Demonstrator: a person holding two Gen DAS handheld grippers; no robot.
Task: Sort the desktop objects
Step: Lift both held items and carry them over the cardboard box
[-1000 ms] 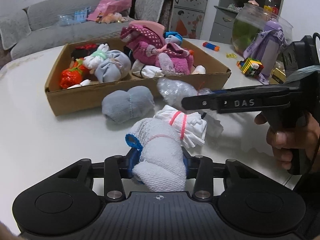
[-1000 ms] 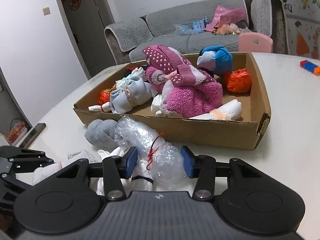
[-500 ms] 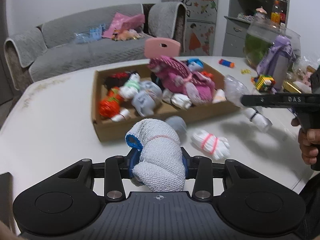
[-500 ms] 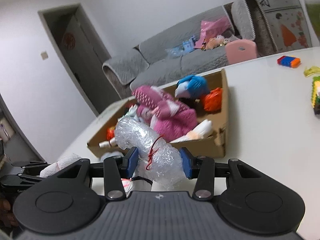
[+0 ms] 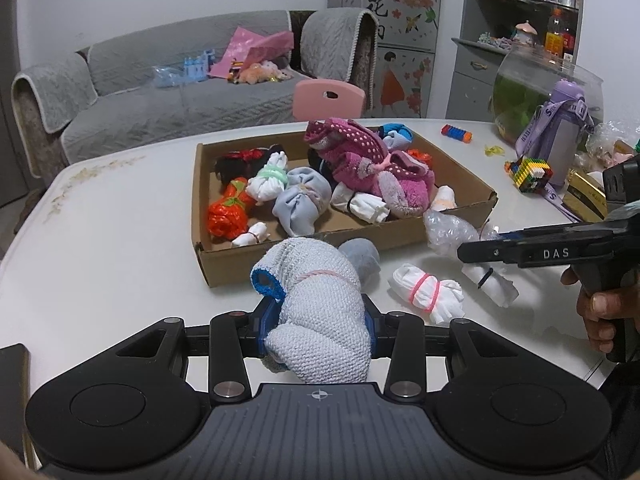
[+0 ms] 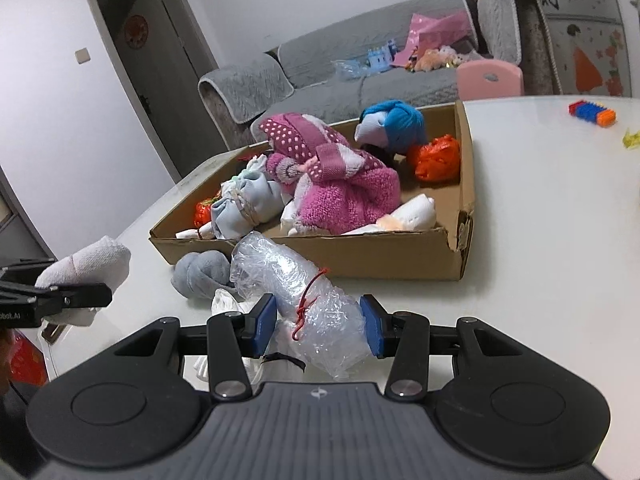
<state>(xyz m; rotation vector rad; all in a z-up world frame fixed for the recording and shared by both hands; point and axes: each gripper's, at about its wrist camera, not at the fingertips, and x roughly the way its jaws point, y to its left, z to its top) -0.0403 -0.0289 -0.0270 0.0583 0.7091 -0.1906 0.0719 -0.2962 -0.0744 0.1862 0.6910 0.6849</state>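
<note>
My left gripper (image 5: 318, 318) is shut on a white knit sock roll with a blue cuff (image 5: 316, 300) and holds it above the table, in front of the cardboard box (image 5: 320, 240). My right gripper (image 6: 318, 322) is shut on a clear plastic bundle tied with red string (image 6: 296, 292), held just in front of the box's near wall (image 6: 360, 254). The box holds several rolled socks and a pink fuzzy bundle (image 5: 376, 168). A grey sock roll (image 5: 362, 258), a white roll with a pink band (image 5: 428, 292) and a white roll with a black band (image 5: 490, 284) lie on the table.
A purple bottle (image 5: 562, 136), a fishbowl (image 5: 532, 92), a block toy (image 5: 530, 172) and a small red-blue toy (image 5: 456, 134) stand at the table's right. A pink chair back (image 5: 328, 98) and a grey sofa (image 5: 180, 96) lie beyond the table.
Both grippers lifted their bundles off the table and drew back from the box. The right gripper has since come lower and nearer the box front again.
</note>
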